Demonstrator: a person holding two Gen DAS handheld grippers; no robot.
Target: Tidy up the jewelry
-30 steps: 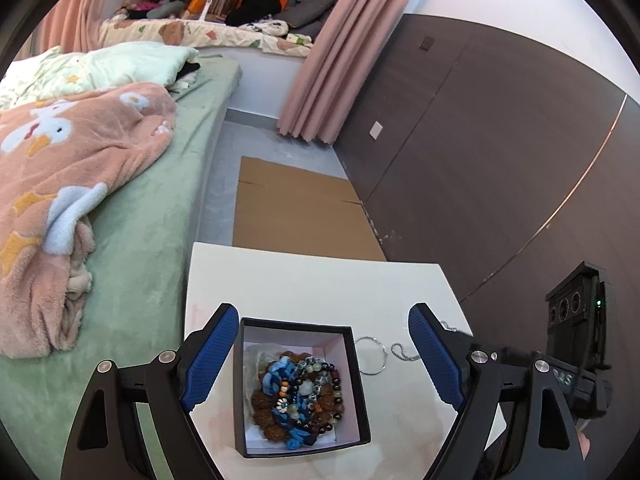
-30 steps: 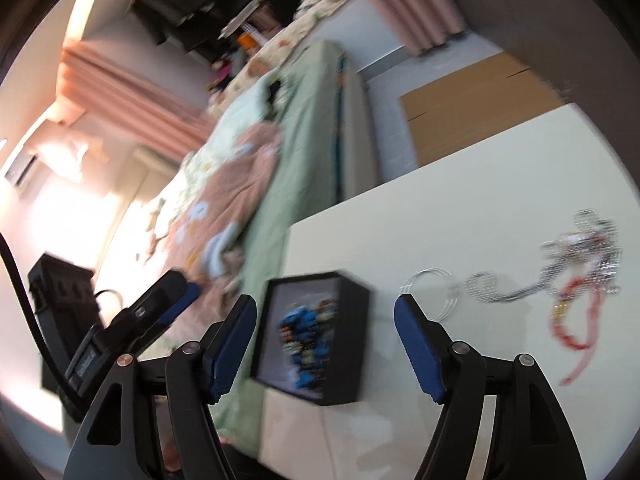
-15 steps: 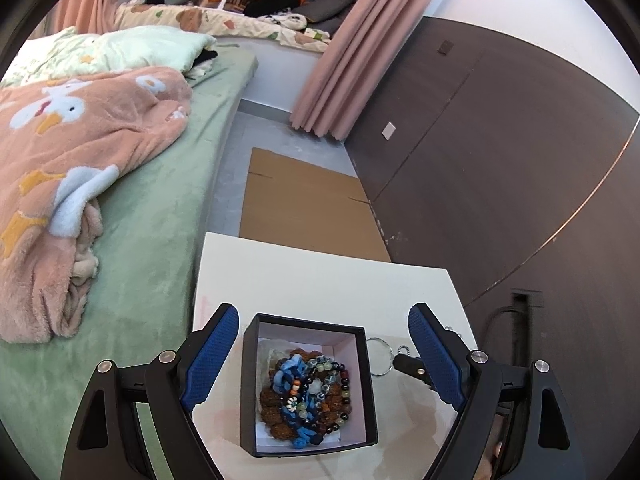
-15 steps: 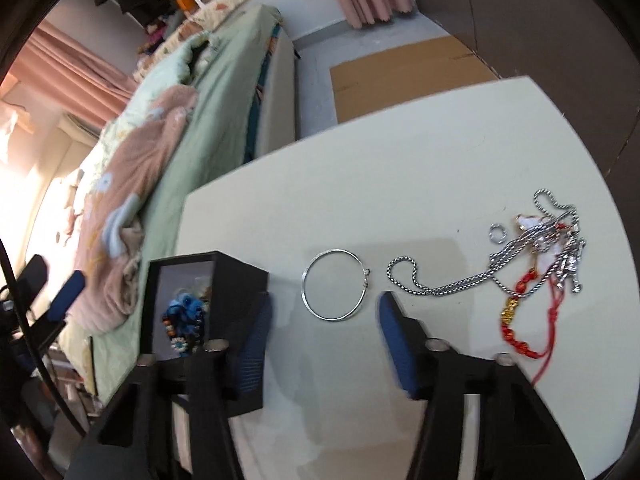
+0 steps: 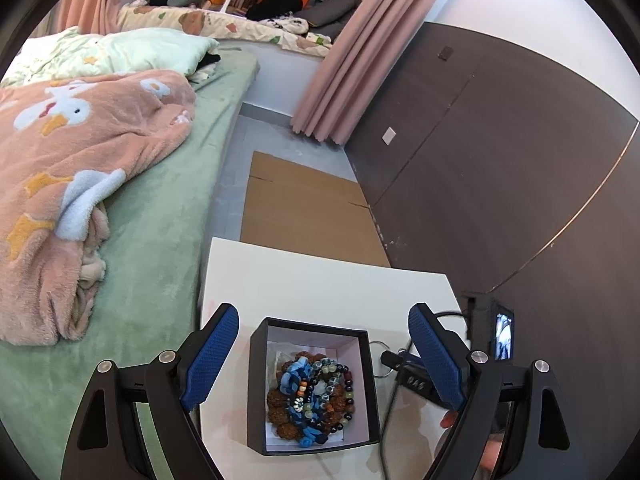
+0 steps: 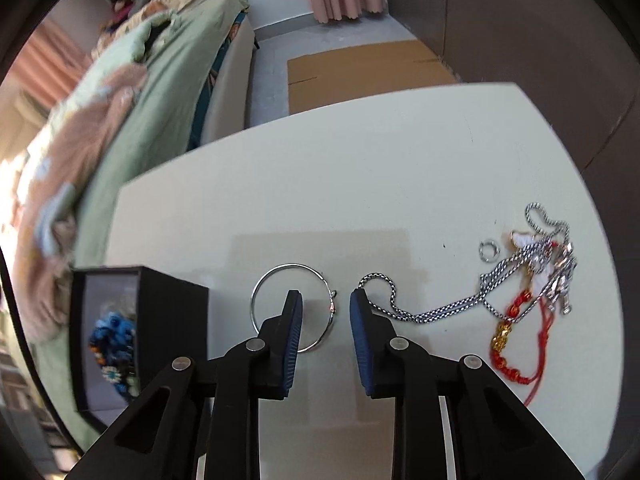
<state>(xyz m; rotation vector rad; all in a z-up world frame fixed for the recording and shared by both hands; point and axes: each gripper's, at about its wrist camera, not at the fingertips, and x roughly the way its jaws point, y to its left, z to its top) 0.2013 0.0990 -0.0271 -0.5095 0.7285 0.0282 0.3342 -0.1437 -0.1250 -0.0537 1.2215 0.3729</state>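
Note:
A black box [image 5: 256,380] with a white lining holds several beaded bracelets [image 5: 312,396]. My left gripper [image 5: 322,318] hovers open above it, one finger on each side. In the right wrist view the box [image 6: 168,320] stands at the left on the white table [image 6: 360,160]. My right gripper [image 6: 326,300] points down at a thin silver bangle [image 6: 263,278]. Its jaws are closing, with the bangle's right edge between them and untouched by the pads. A silver chain [image 6: 440,312] runs rightwards to a tangle holding a red cord bracelet [image 6: 508,340].
A small silver ring [image 6: 489,250] lies near the tangle. The bed with a pink blanket [image 5: 80,152] borders the table's left side. Flat cardboard [image 5: 304,208] lies on the floor beyond the table. A dark panelled wall [image 5: 500,160] runs along the right.
My right gripper has tipped down over the table and come in on the bangle, and its jaws have narrowed a lot. It now shows beside the box in the left wrist view. The left gripper stays open.

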